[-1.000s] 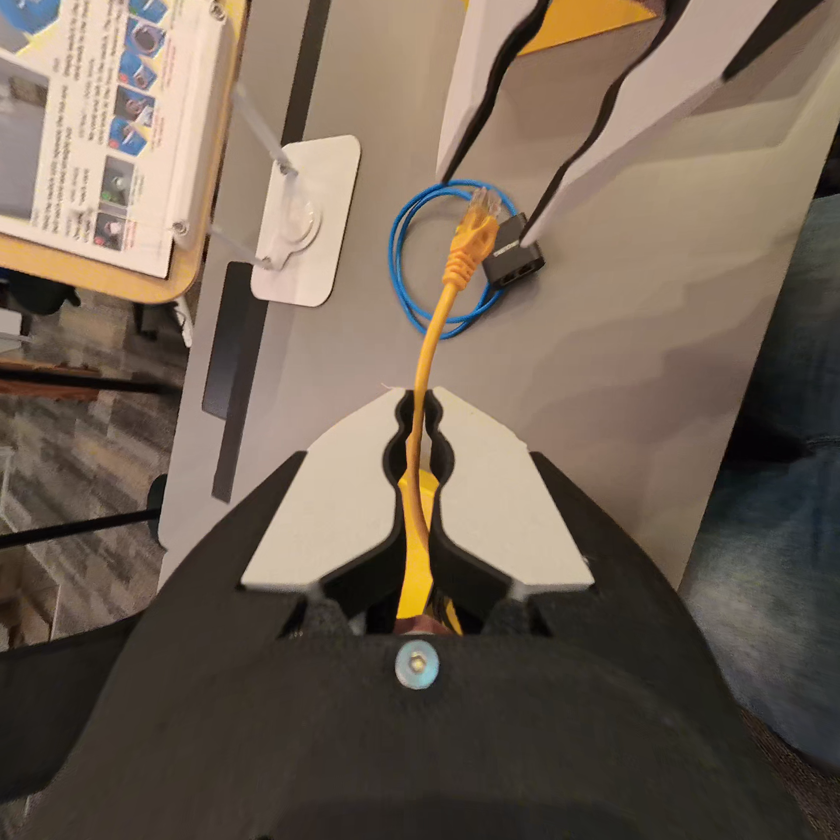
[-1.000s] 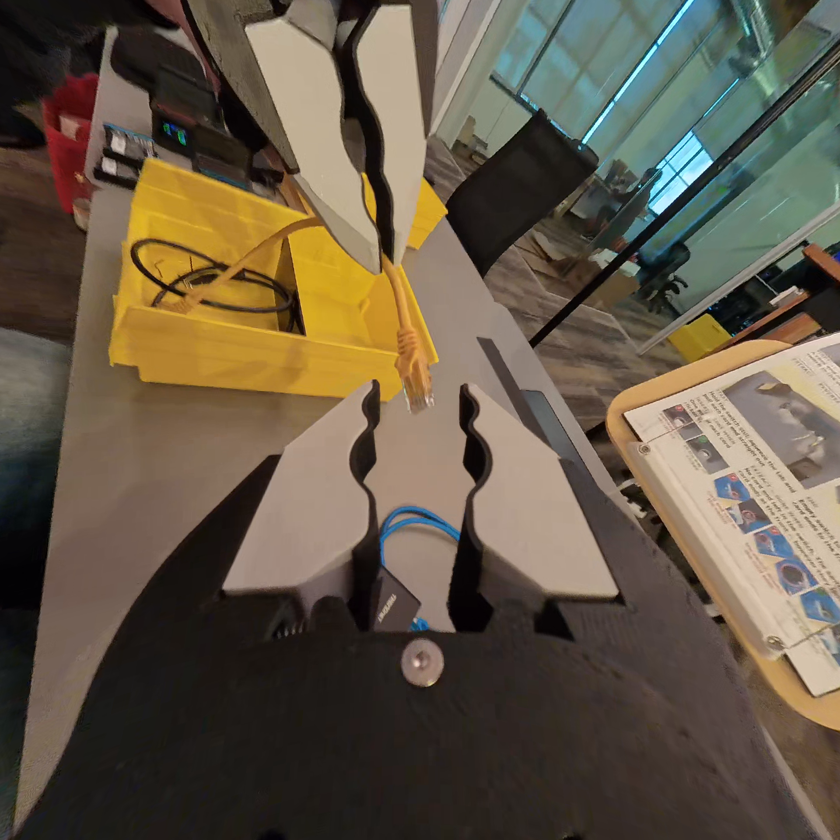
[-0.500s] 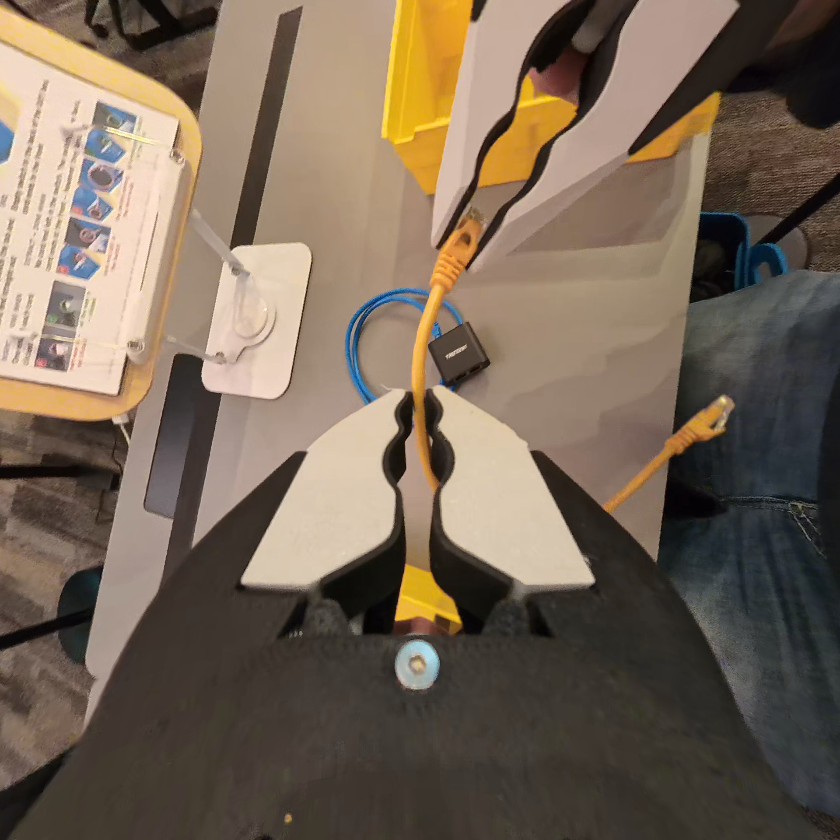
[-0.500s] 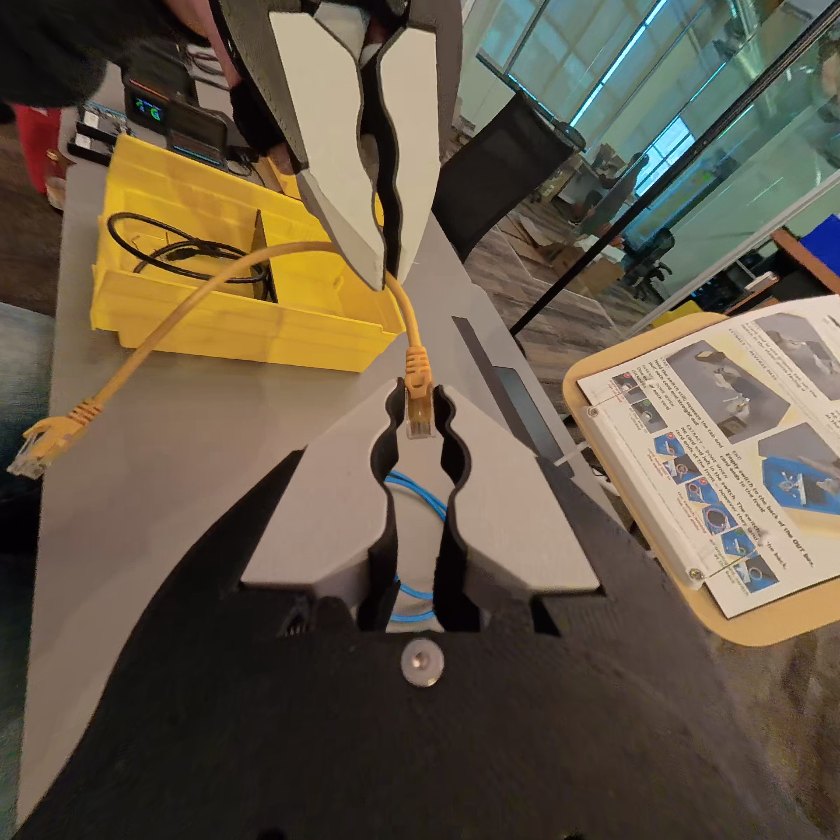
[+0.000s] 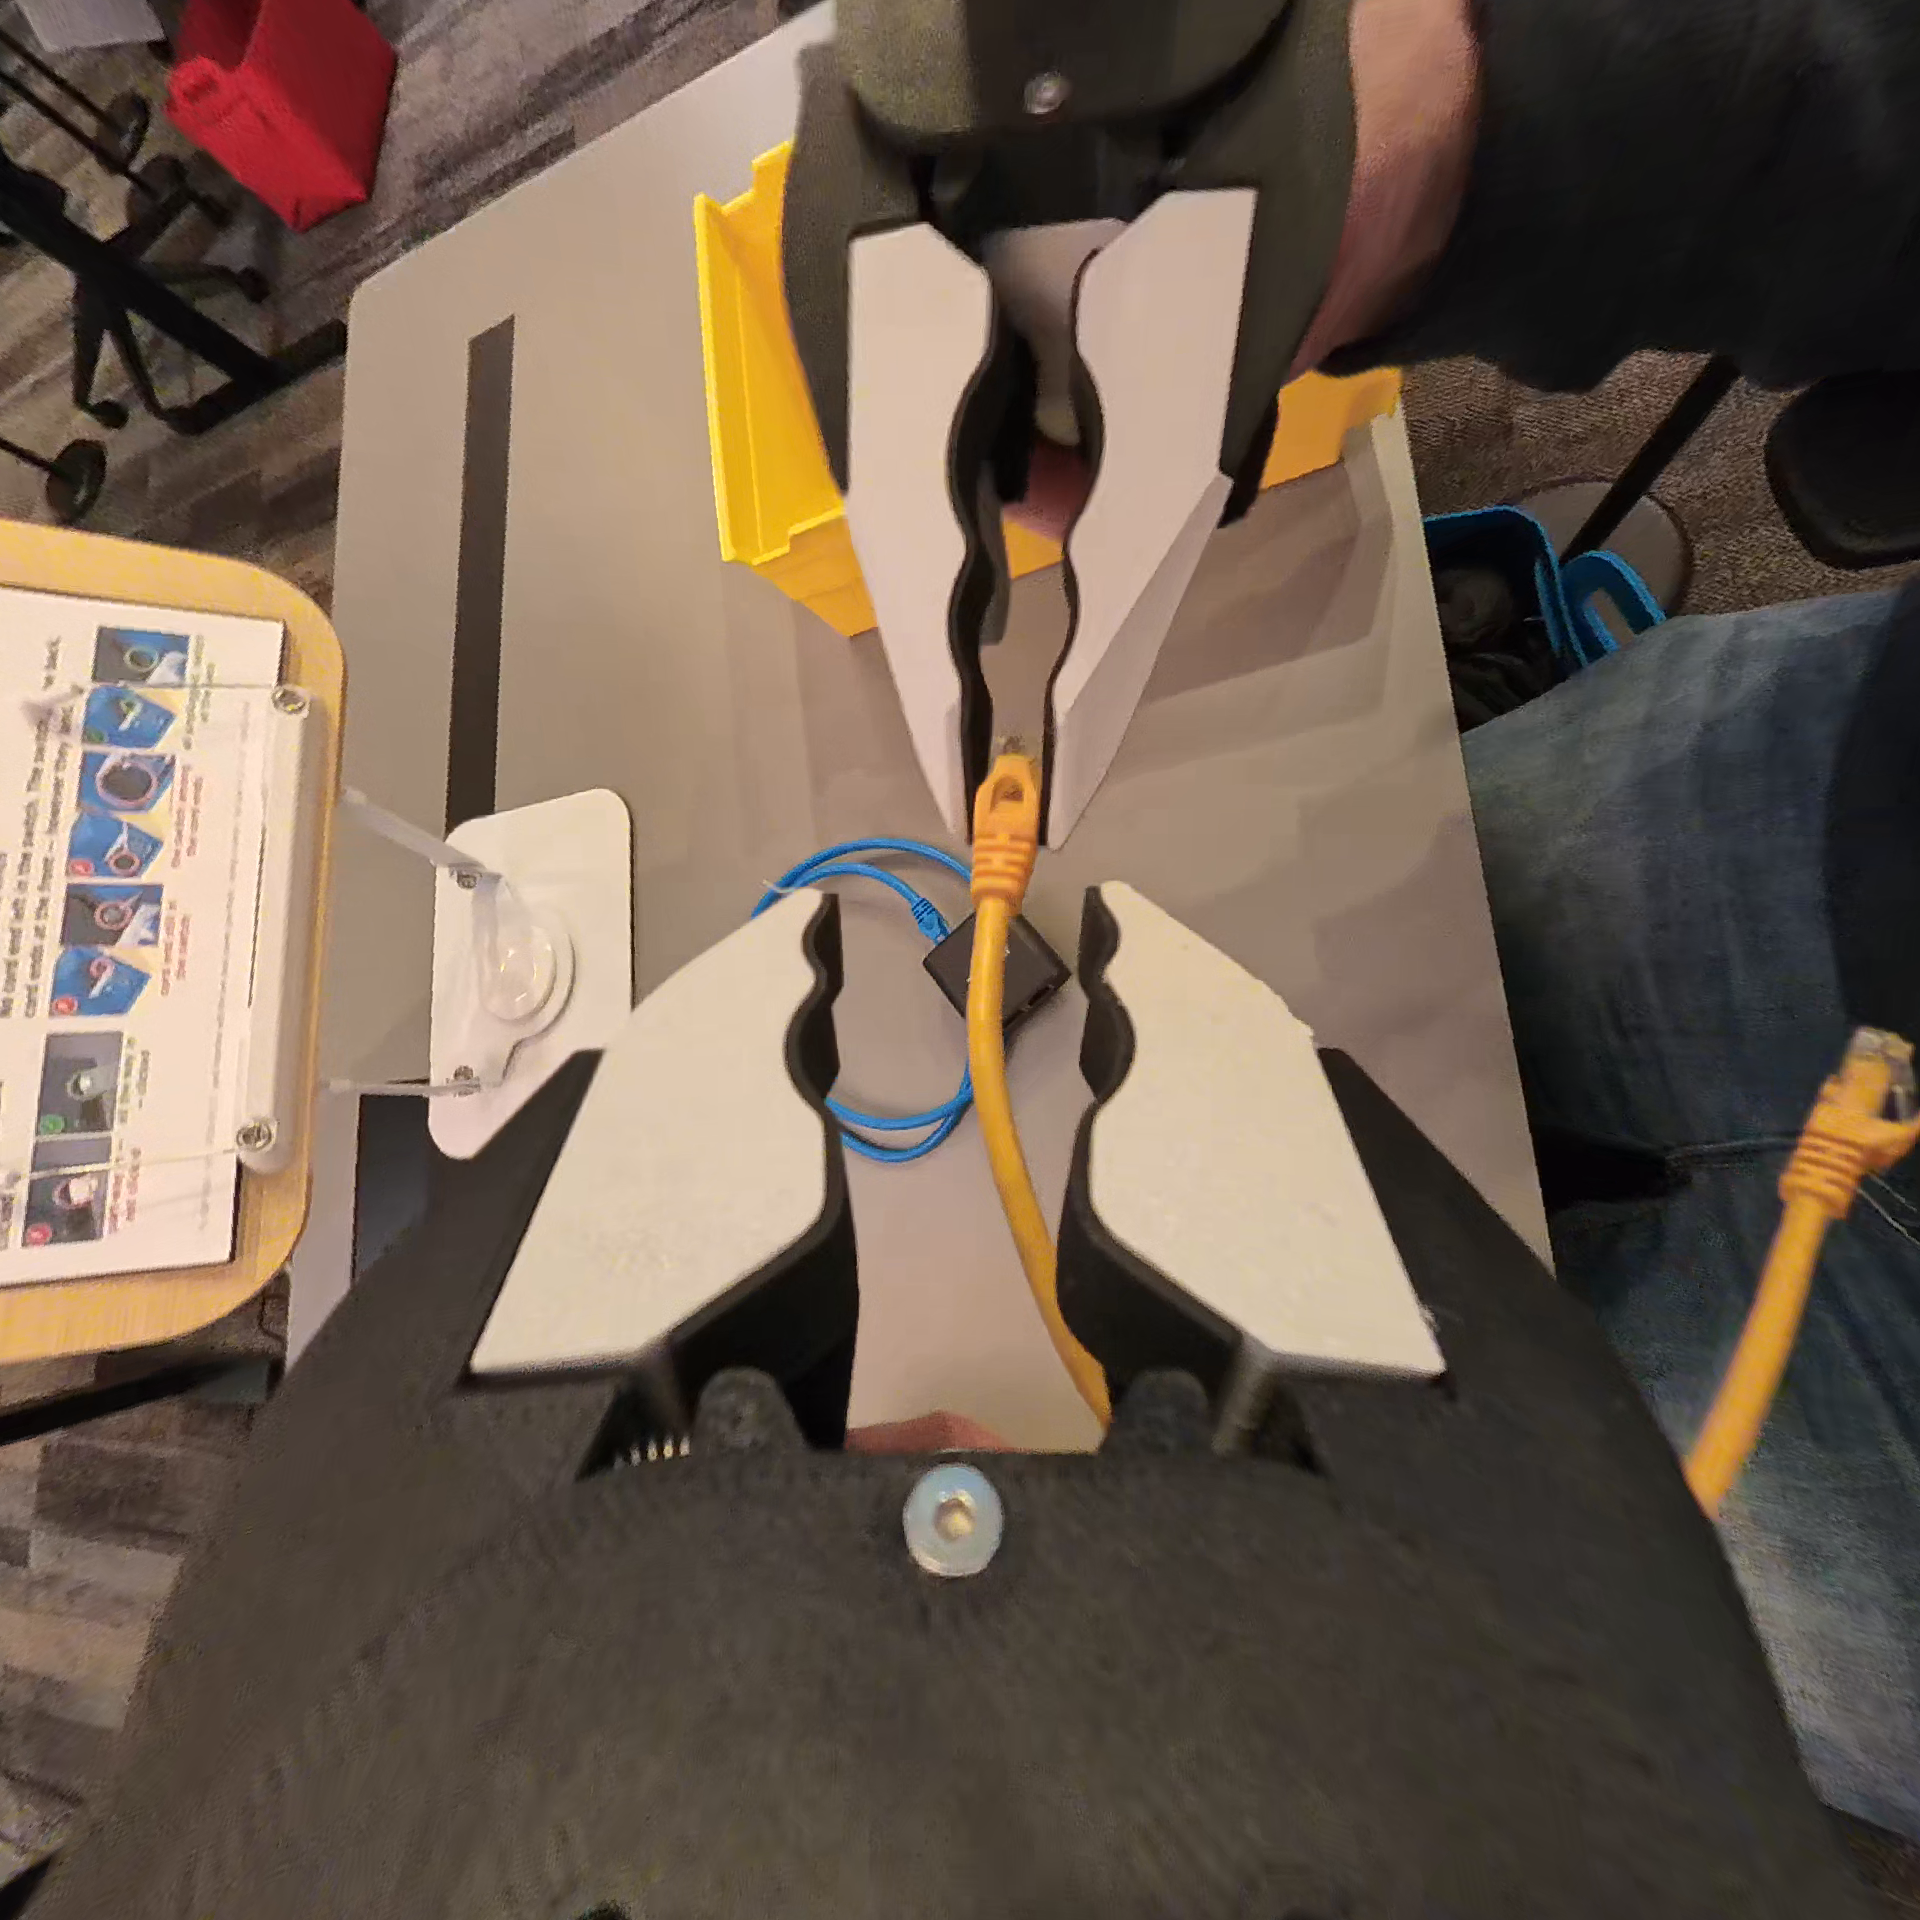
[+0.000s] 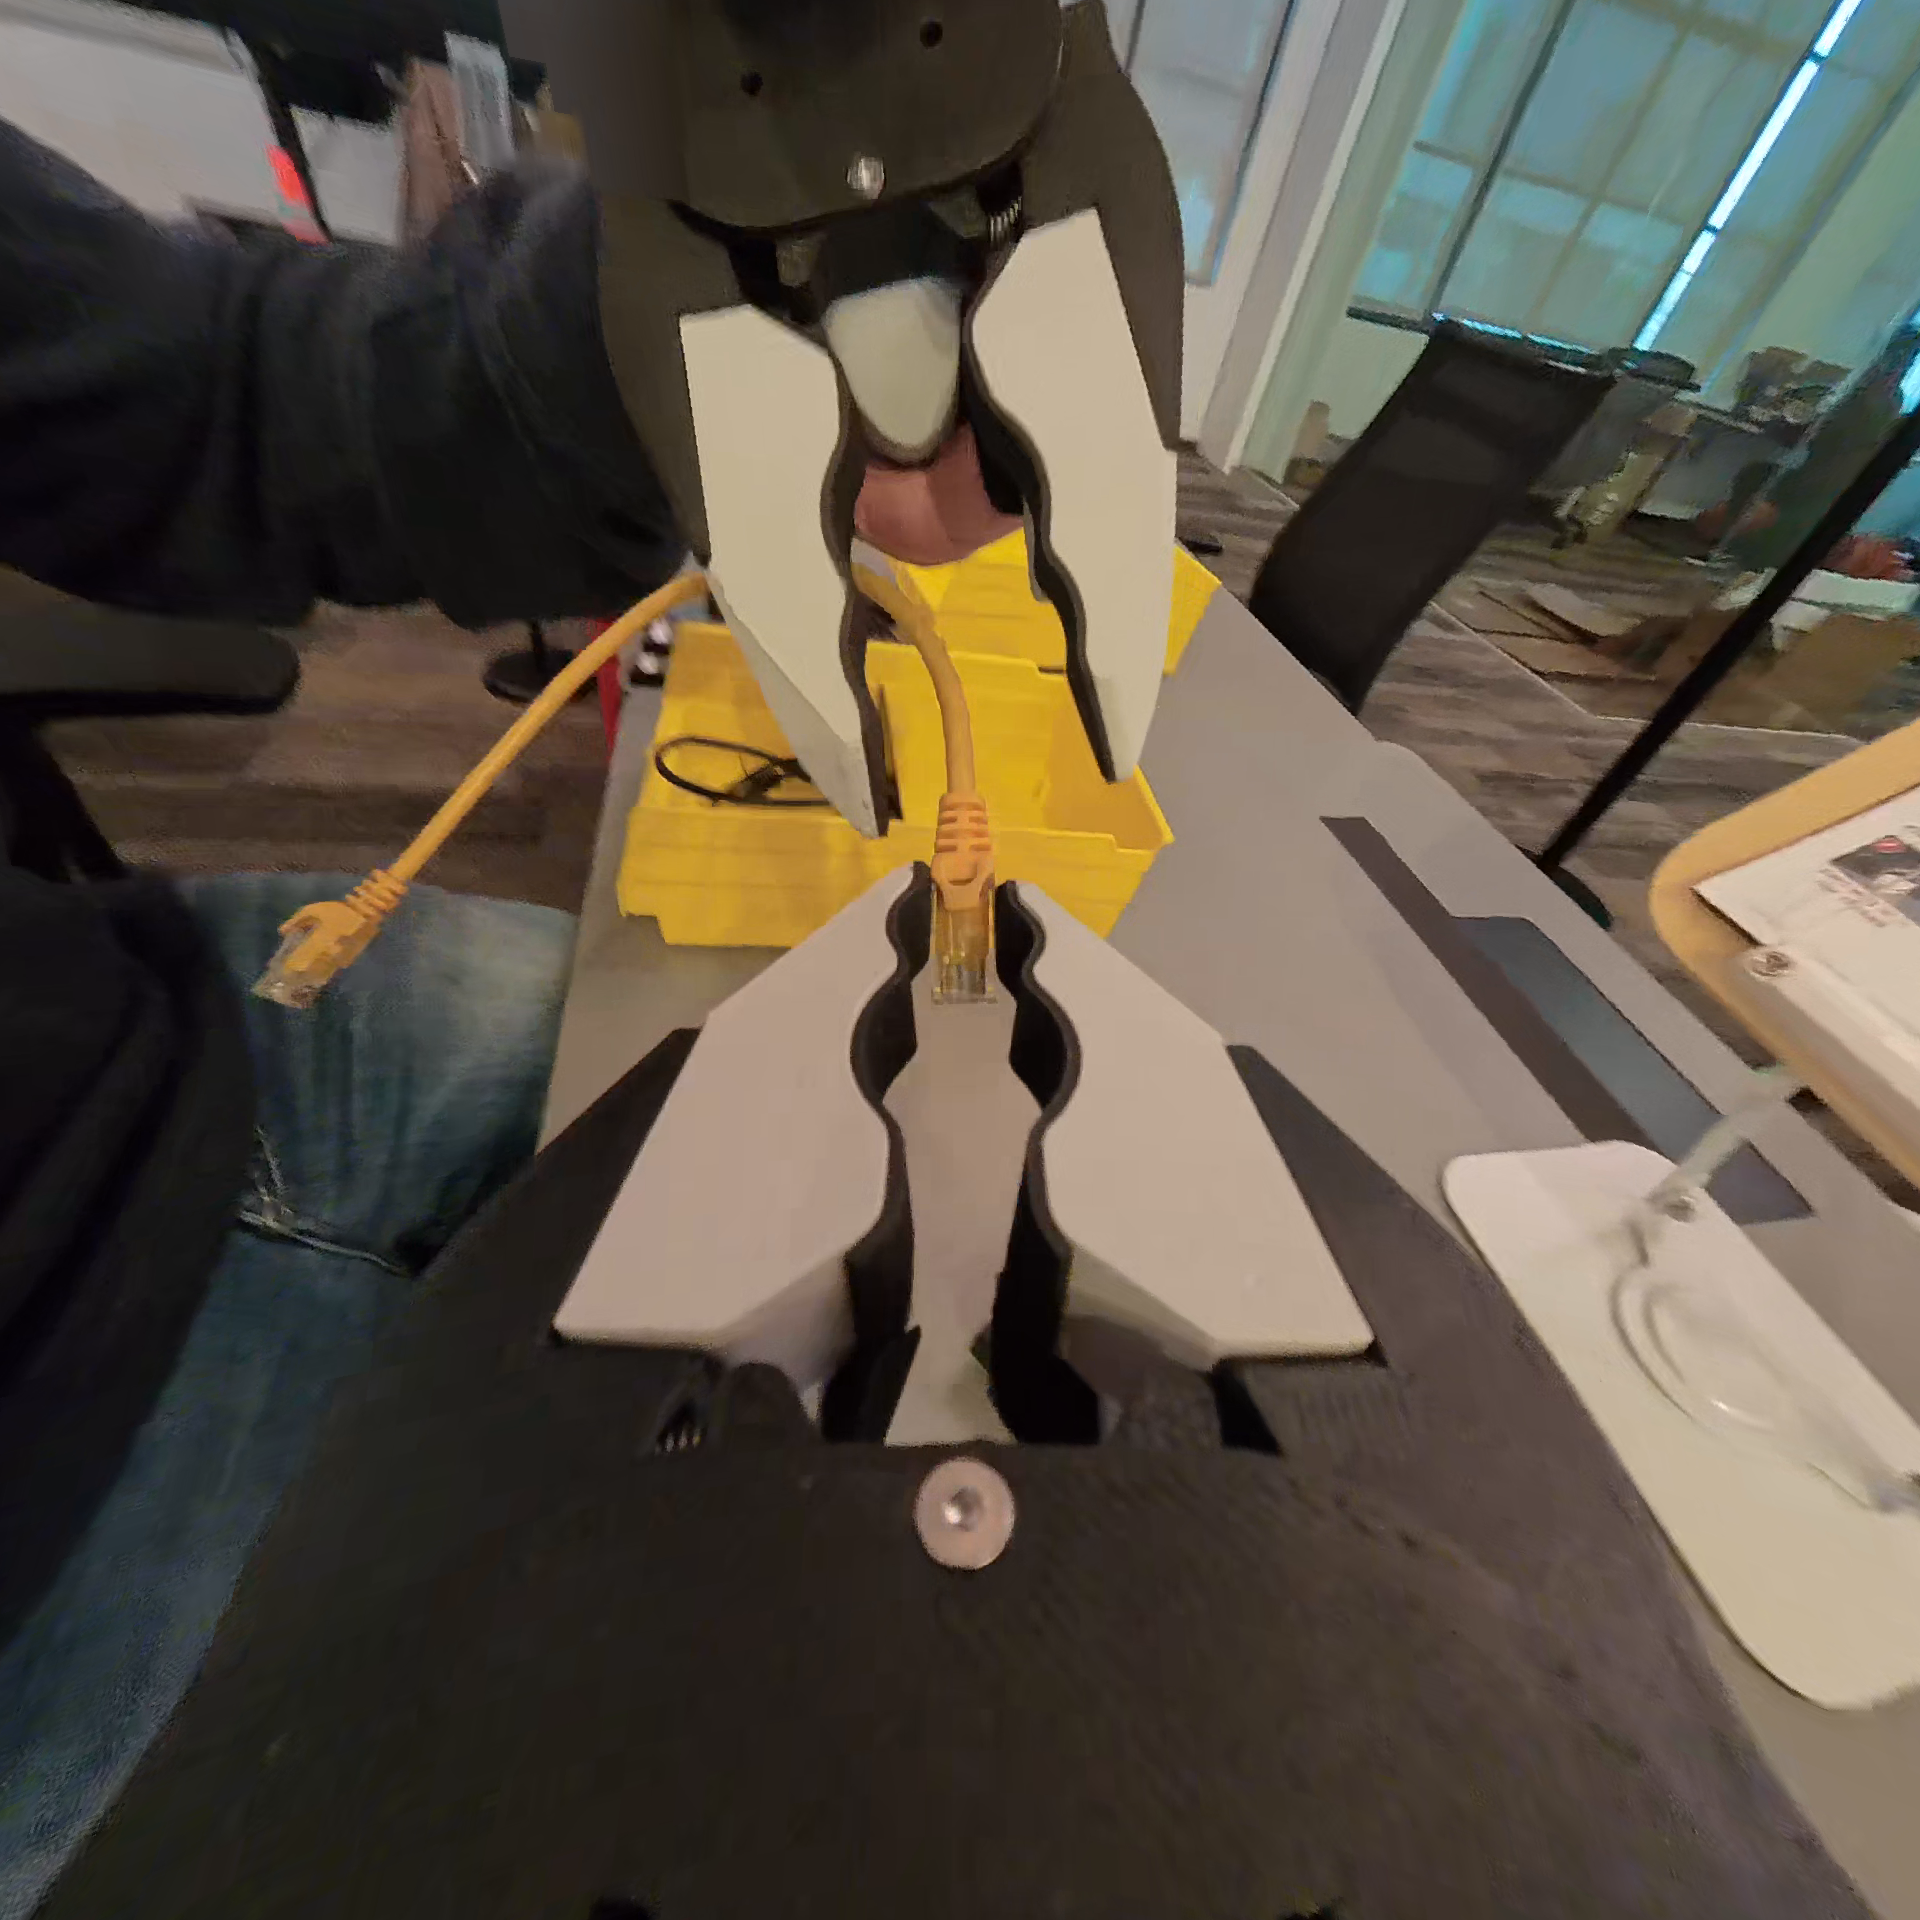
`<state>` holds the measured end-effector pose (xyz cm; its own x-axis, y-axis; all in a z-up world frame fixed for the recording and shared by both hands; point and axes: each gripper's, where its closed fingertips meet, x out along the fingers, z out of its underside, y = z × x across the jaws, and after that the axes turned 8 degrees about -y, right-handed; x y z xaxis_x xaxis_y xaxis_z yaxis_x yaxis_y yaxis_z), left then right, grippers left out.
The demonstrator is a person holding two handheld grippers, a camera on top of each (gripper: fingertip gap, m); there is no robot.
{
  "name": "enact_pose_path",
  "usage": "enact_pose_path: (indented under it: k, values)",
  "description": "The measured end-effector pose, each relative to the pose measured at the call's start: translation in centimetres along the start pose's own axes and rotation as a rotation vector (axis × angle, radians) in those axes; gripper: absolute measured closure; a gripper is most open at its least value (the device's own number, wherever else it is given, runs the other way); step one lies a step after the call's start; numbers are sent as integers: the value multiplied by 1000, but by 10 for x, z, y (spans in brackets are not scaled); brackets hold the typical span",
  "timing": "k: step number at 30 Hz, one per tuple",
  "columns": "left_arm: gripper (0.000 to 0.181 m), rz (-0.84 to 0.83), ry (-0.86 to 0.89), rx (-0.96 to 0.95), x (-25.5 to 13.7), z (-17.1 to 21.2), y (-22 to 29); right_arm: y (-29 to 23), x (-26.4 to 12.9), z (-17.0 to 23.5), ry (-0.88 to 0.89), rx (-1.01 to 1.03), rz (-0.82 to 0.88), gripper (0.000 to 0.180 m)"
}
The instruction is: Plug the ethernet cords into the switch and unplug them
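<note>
table [image 5: 582, 582]: grey top, runs lengthwise away from the left wrist cam, everything else sits on it or hangs over it
yellow bin [image 6: 894, 883]: at the far end of the table in the right wrist view, black cable coiled inside
stand base [image 5: 530, 966]: white plate beside the blue loop, props up a printed sheet
left gripper [image 5: 956, 914]: tongs spread wide, not pinching anything; the orange cord just passes through the gap along the right-hand finger
right gripper [image 6: 961, 904]: tongs pressed onto the orange plug right at the tips
orange ethernet cord [image 5: 1003, 1049]: long axis runs straight between the two grippers, held up above the table; gripped plug points into the right gripper, toward its camera; the other plug [image 6: 312, 945] dangles loose off the table edge over a jeans leg
blue ethernet cord [image 5: 883, 1127]: small flat loop on the table, partly under the switch
switch [image 5: 1023, 971]: little black box beneath the orange cord, nothing orange plugged in
</note>
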<state>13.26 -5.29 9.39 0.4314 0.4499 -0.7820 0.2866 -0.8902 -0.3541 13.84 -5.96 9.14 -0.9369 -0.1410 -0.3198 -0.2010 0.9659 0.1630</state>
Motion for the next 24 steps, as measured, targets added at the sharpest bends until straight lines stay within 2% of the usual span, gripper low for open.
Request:
enact_pose_path:
  k: [1,5,9,11,14,24]
  values:
    - [137,6,-5,15,3,-1,1,-1,0,-3,38,21,-23,169]
    - [137,9,20,50,14,-5,5,-1,-3,-10,149,102,-88,169]
    - [137,73,121,-60,14,-13,5,1,-6,-14,241,143,-110,169]
    - [145,140,202,-121,11,-18,9,2,-6,-15,267,147,-114,168]
    - [160,155,308,-223,6,-20,6,4,-10,-19,318,155,-114,168]
    - [167,9,587,-247,-3,-28,6,0,-17,-22,388,241,-228,169]
